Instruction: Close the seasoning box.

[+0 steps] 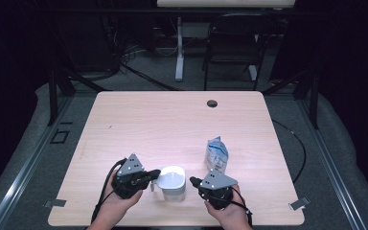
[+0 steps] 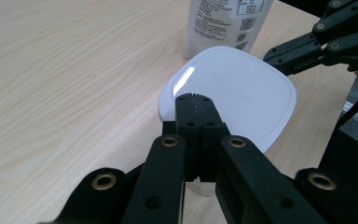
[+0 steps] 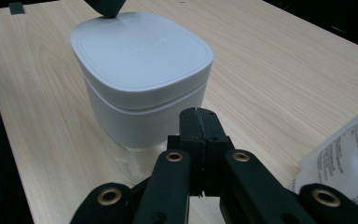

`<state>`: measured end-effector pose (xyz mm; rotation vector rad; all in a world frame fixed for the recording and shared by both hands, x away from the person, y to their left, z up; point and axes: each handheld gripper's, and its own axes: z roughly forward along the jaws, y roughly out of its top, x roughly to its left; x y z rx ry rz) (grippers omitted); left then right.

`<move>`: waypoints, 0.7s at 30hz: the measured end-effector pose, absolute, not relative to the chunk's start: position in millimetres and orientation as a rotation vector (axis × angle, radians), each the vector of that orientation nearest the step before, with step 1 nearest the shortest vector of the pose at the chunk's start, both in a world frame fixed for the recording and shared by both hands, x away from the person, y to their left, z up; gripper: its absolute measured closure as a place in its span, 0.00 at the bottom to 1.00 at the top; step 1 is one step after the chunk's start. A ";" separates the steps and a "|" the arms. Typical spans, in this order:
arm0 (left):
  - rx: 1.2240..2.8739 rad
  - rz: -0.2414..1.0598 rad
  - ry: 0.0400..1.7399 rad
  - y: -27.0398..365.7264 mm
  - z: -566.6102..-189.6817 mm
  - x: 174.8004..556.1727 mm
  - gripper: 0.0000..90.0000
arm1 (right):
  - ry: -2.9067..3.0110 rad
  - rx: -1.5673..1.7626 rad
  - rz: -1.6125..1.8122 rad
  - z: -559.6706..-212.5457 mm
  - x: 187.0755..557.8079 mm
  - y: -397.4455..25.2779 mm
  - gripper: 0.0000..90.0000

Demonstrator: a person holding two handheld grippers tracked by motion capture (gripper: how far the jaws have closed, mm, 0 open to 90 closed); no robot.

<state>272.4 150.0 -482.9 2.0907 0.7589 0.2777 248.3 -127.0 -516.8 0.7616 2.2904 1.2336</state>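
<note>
Table (image 1: 172, 120) from above first: we see the white-lidded container (image 1: 172, 181) near the front edge, with the left gripper (image 1: 149, 178) reaching in at its left side, tips over the lid's edge, and the right gripper (image 1: 195, 182) just beside it on the right. A printed pouch (image 1: 216, 154) stands just behind the right gripper, near the container.

Over to the left gripper view: our left gripper (image 2: 194, 98) has its jaws pressed together with nothing between them, the tips sitting over the near rim of the white lid (image 2: 235, 93). The pouch (image 2: 226, 21) rises behind the container, and the right gripper's black linkage comes in at upper right.

Now the right gripper view: the right gripper (image 3: 197, 112) has its jaws together too, empty, tips just short of the container (image 3: 140, 74) wall. We catch the pouch (image 3: 345, 154) at the right edge, and the left gripper's dark tip on the lid's far edge.
</note>
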 end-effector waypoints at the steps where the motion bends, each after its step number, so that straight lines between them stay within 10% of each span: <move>1: 2.091 0.278 0.759 150.0 -482.9 272.4 1.00 | 2.290 0.762 1.234 -516.8 248.3 -127.0 1.00; 21: 2.087 0.276 0.761 150.5 -483.3 272.3 1.00 | 2.322 0.742 1.239 -520.6 249.2 -117.5 1.00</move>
